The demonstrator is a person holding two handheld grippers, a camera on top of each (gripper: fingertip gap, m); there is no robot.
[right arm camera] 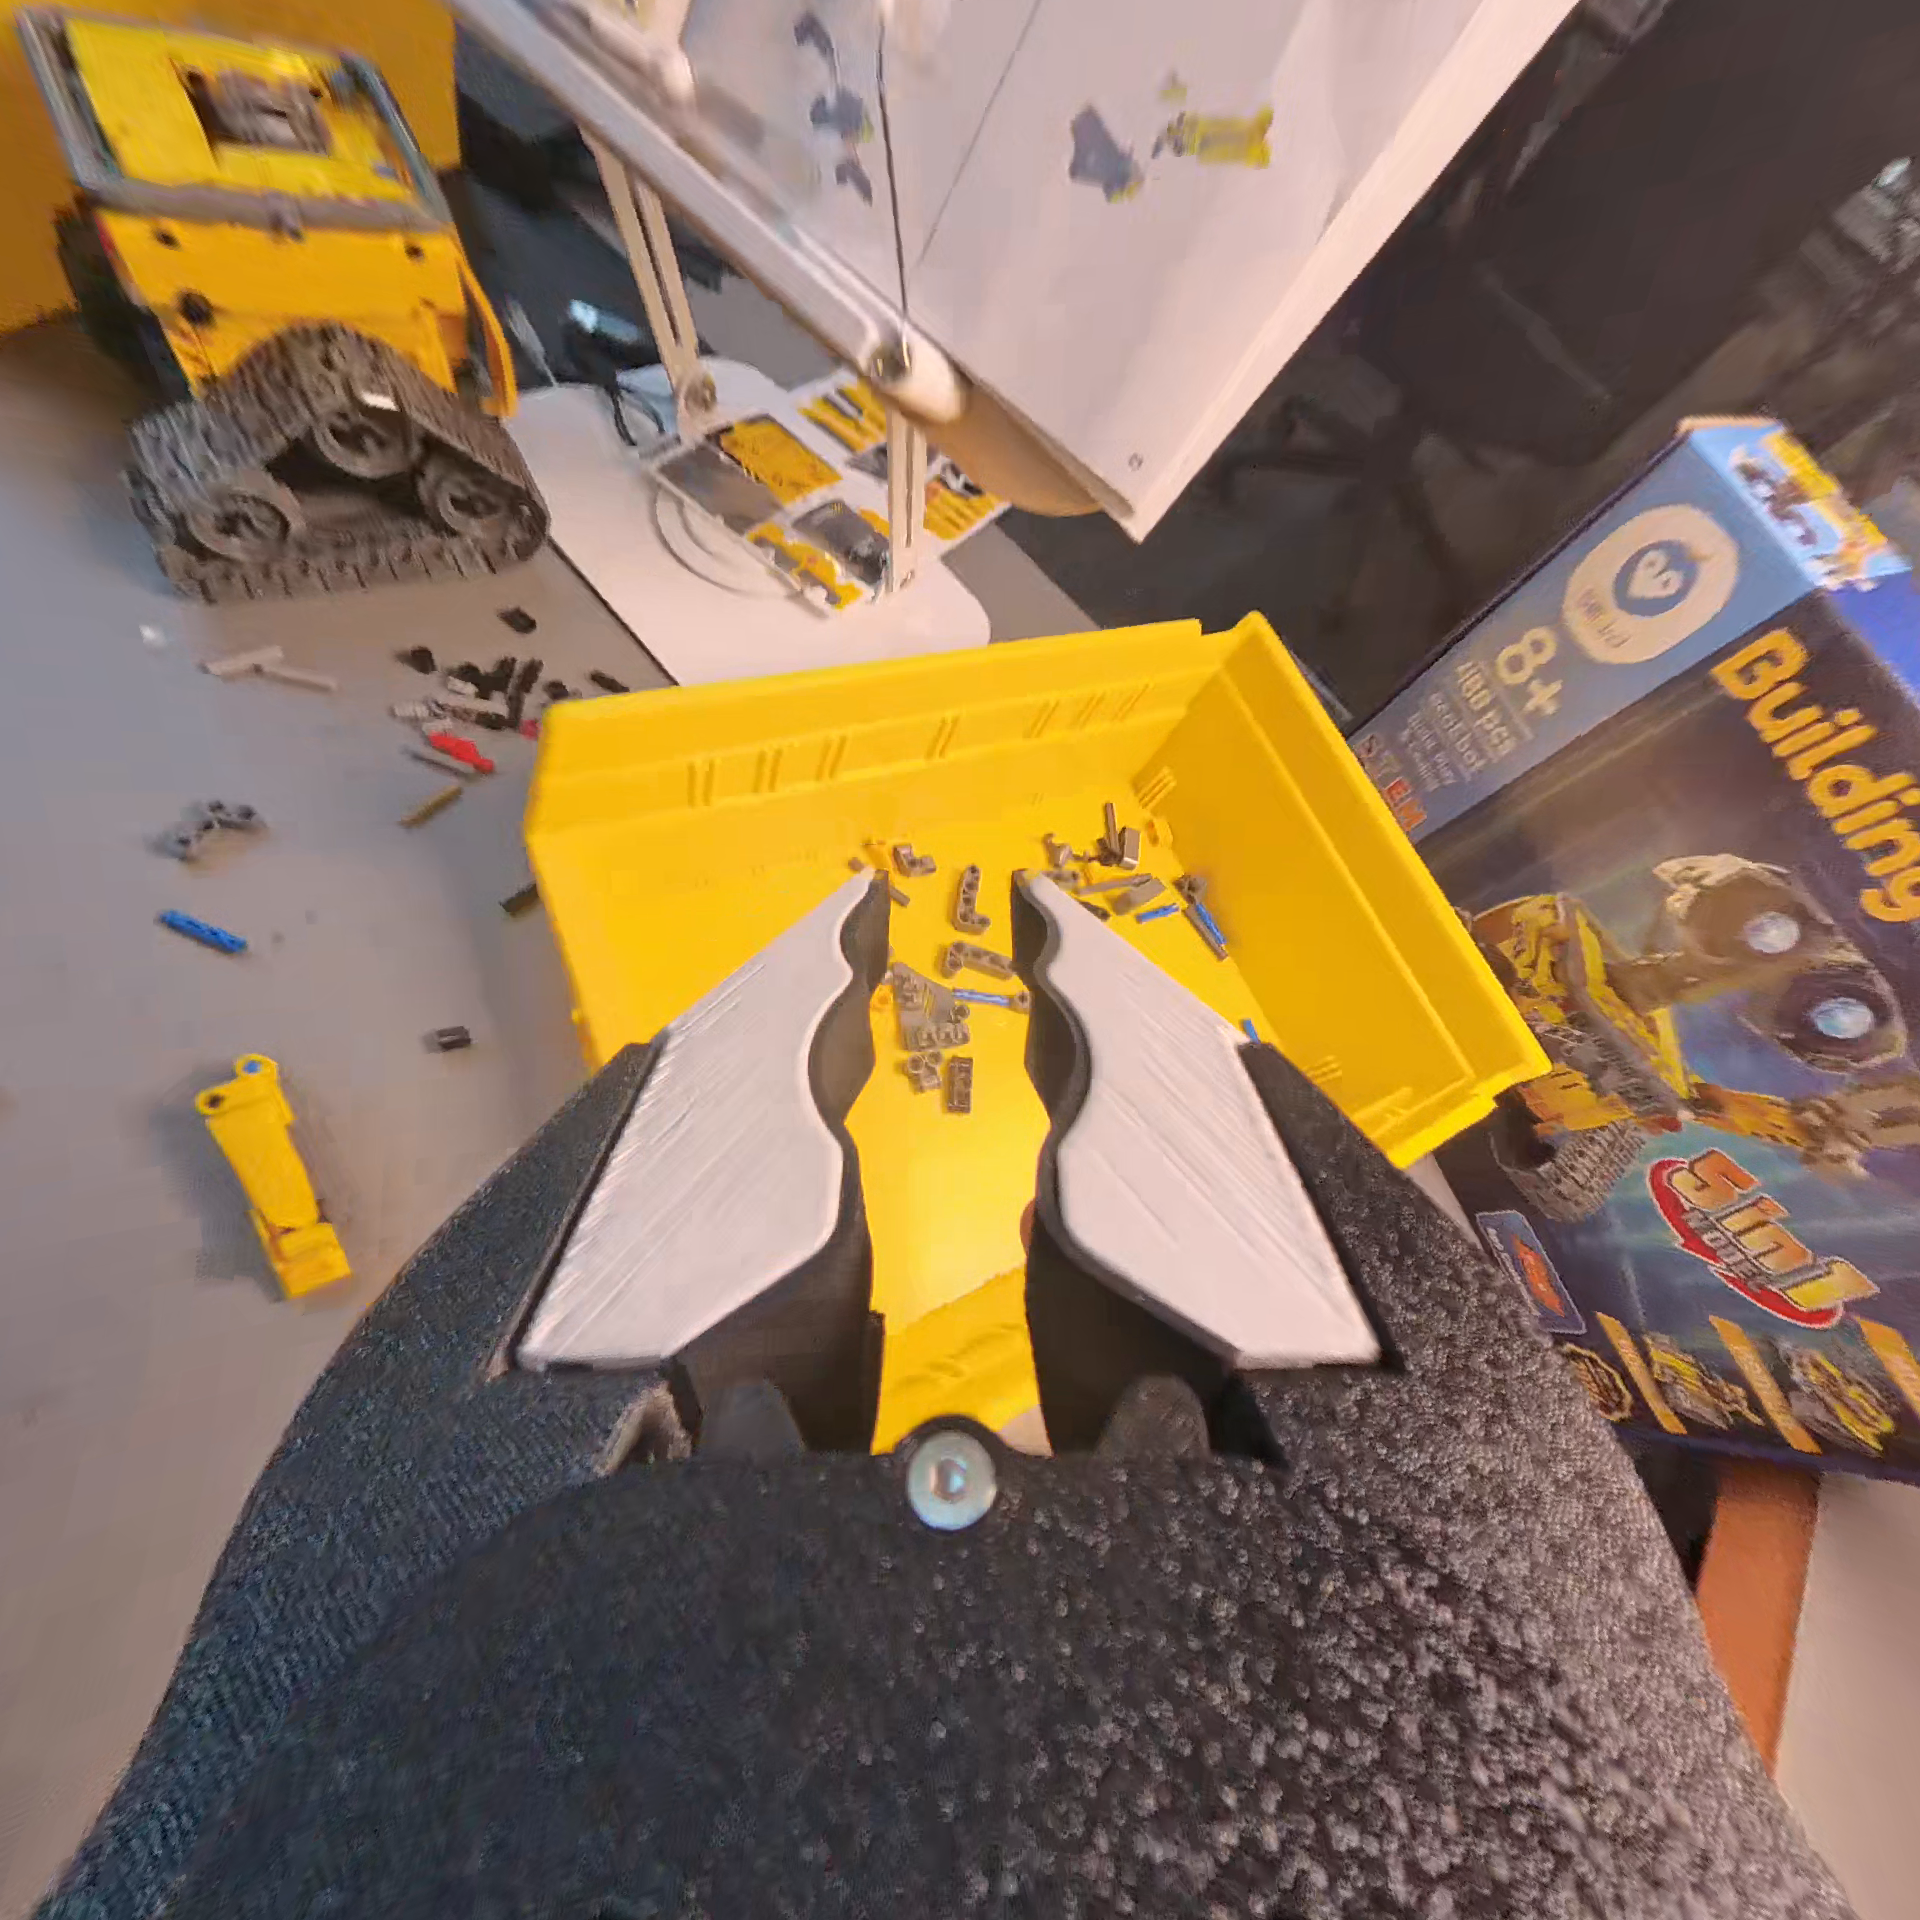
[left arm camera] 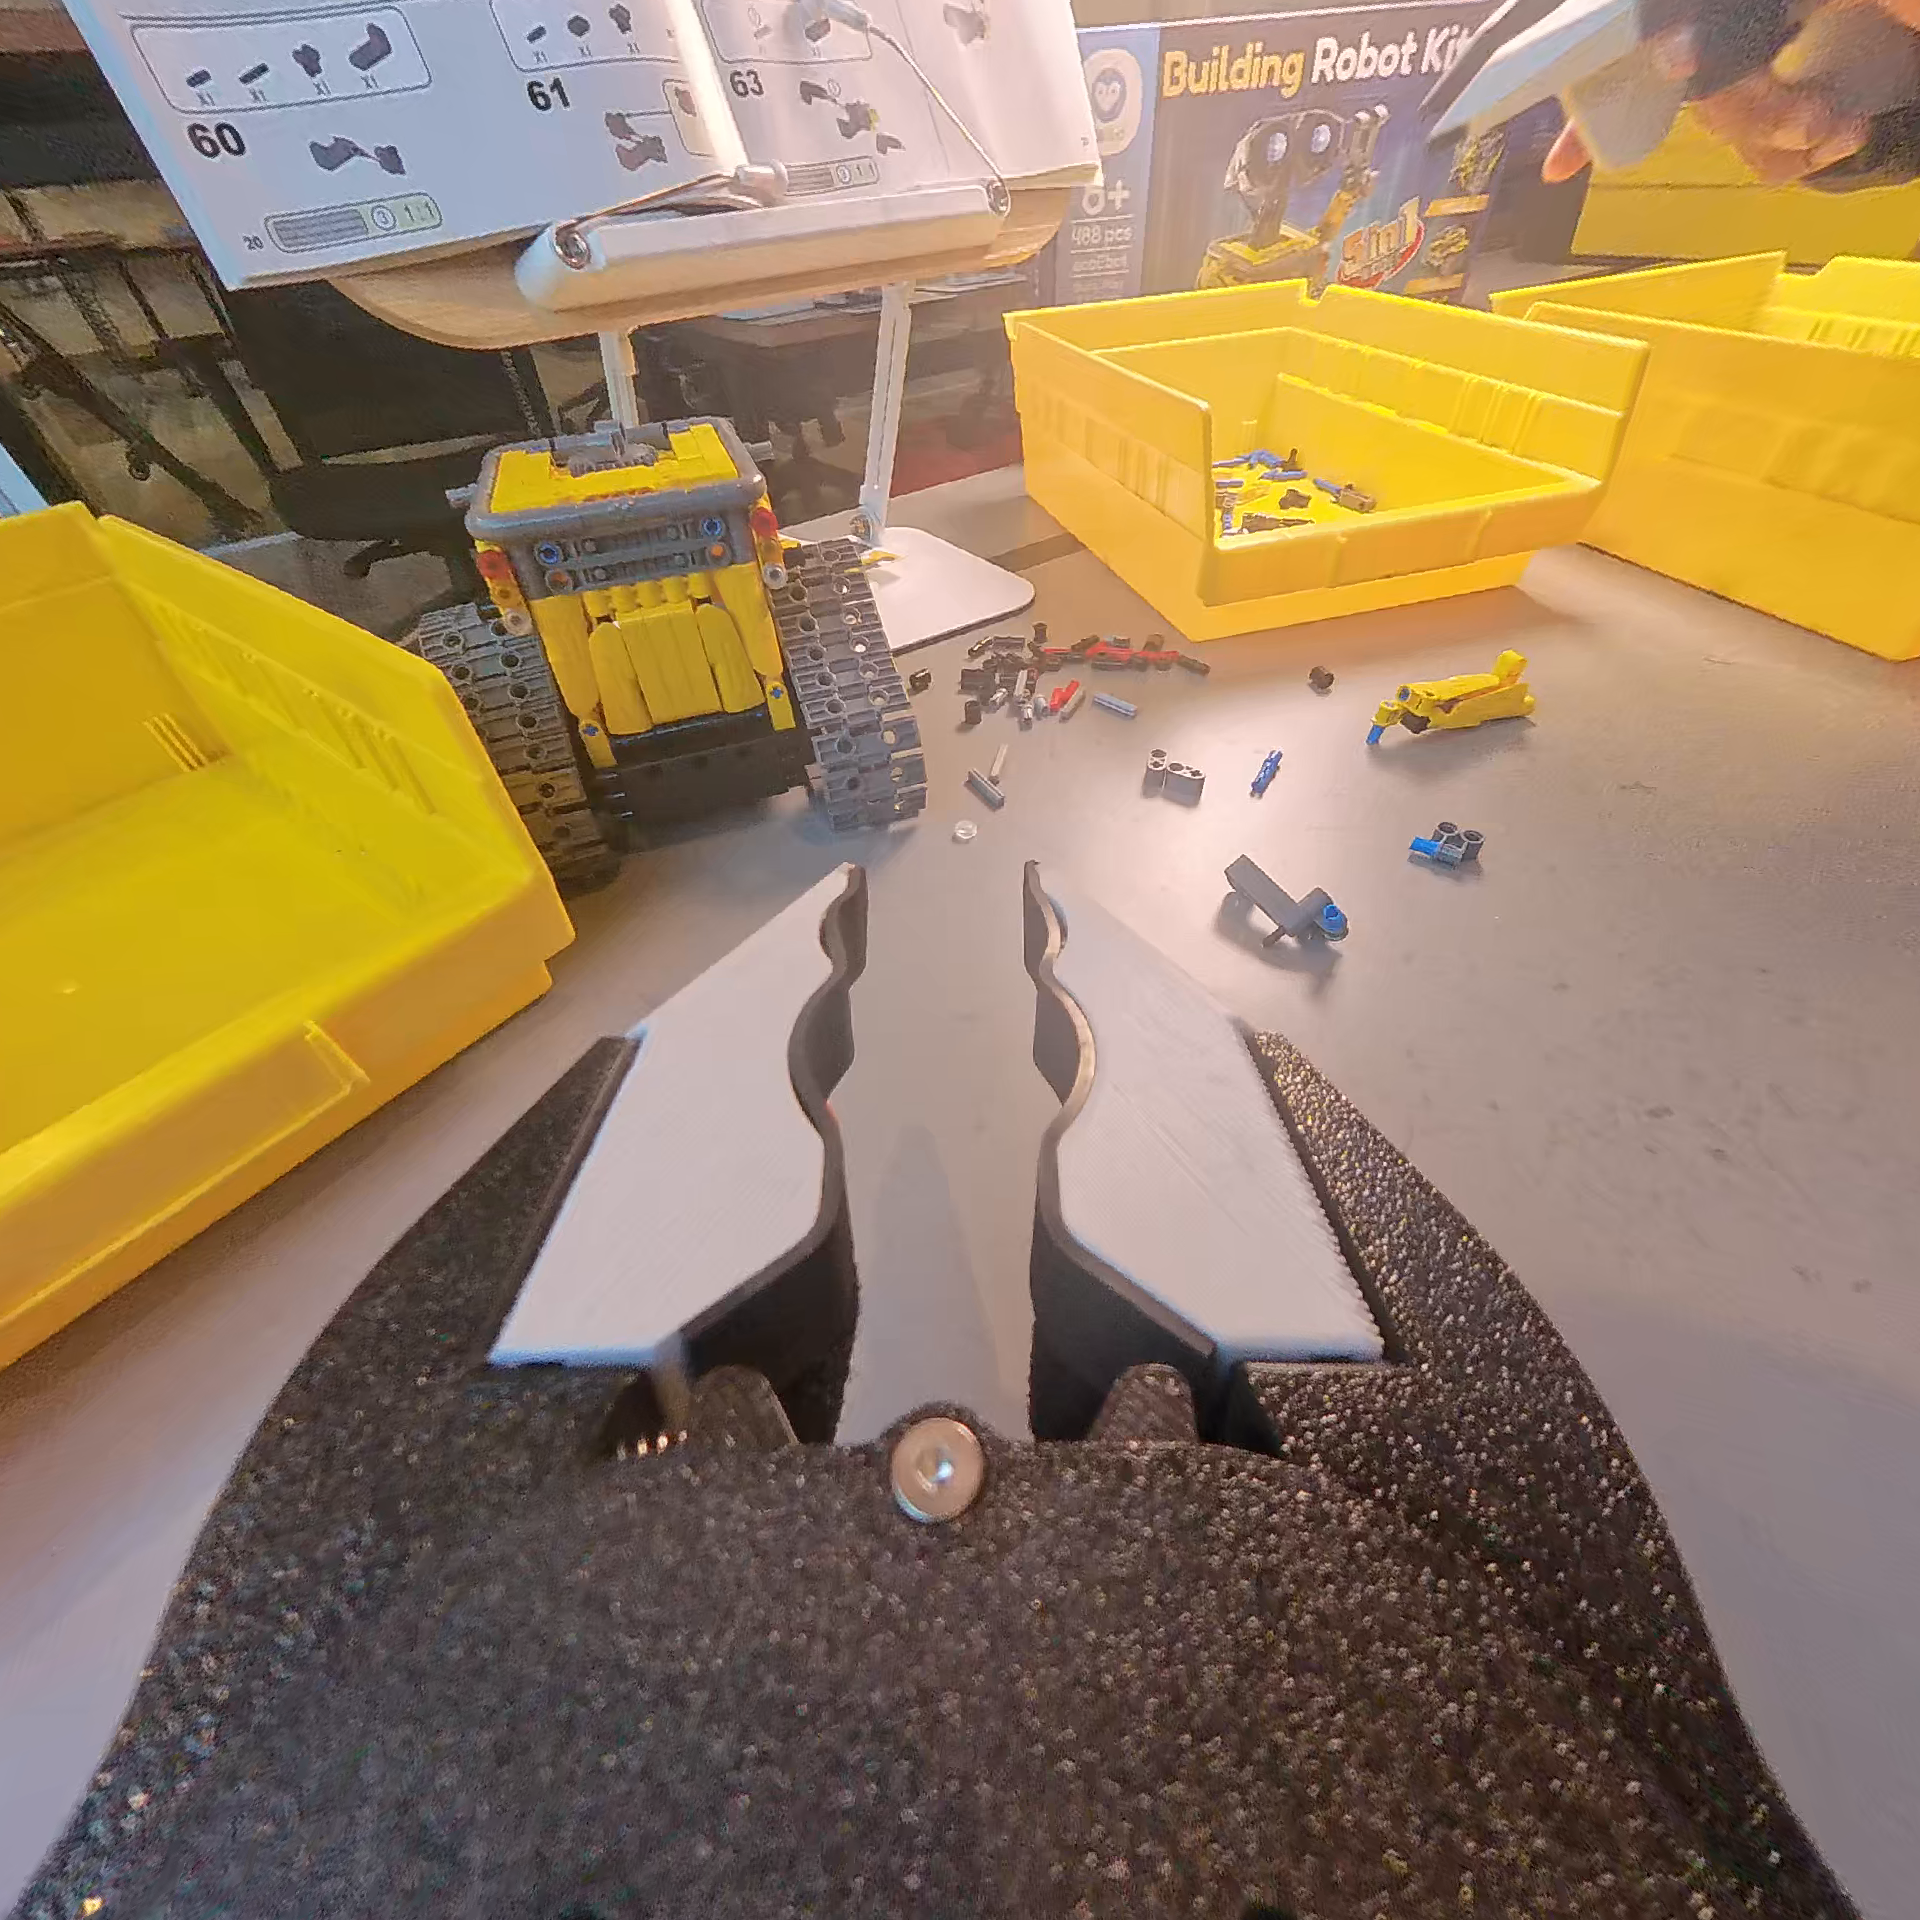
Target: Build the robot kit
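- Left gripper [left arm camera: 943,881]: low over the grey worktop [left arm camera: 1558,1195], jaws parted with a clear gap, nothing between them.
- Nearest to its tips: a small clear round stud [left arm camera: 966,829] just ahead, and the tracked yellow robot model [left arm camera: 665,644] ahead-left, standing upright on grey treads.
- To its right, on the worktop: a black bracket piece with a blue pin [left arm camera: 1283,906], a small blue-and-black connector [left arm camera: 1446,844], a dark grey beam [left arm camera: 1174,775], a blue pin [left arm camera: 1264,772].
- Farther off: a scatter of black, red and grey pins [left arm camera: 1049,675] by the white base of the book stand [left arm camera: 935,592]; a yellow sub-assembly [left arm camera: 1455,698] lying flat.
- Large yellow bin [left arm camera: 260,987] at left, beside the model. The stand holds an open instruction booklet [left arm camera: 436,125].
- Right gripper [right arm camera: 945,883]: hovering above an open yellow parts bin [right arm camera: 1351,935], jaws apart, holding nothing.
- Loose grey beams and blue pins [right arm camera: 935,1018] lie on the bin floor, showing in the gap between the fingers; cannot tell whether the tips touch any.
- Kit box [right arm camera: 1714,987] just right of that bin; yellow sub-assembly [right arm camera: 272,1174] lies on the worktop at left.
- Right view is motion-blurred, so fine detail is unreliable.
- In the left view, the right gripper and the hand [left arm camera: 1787,94] on it show top right.
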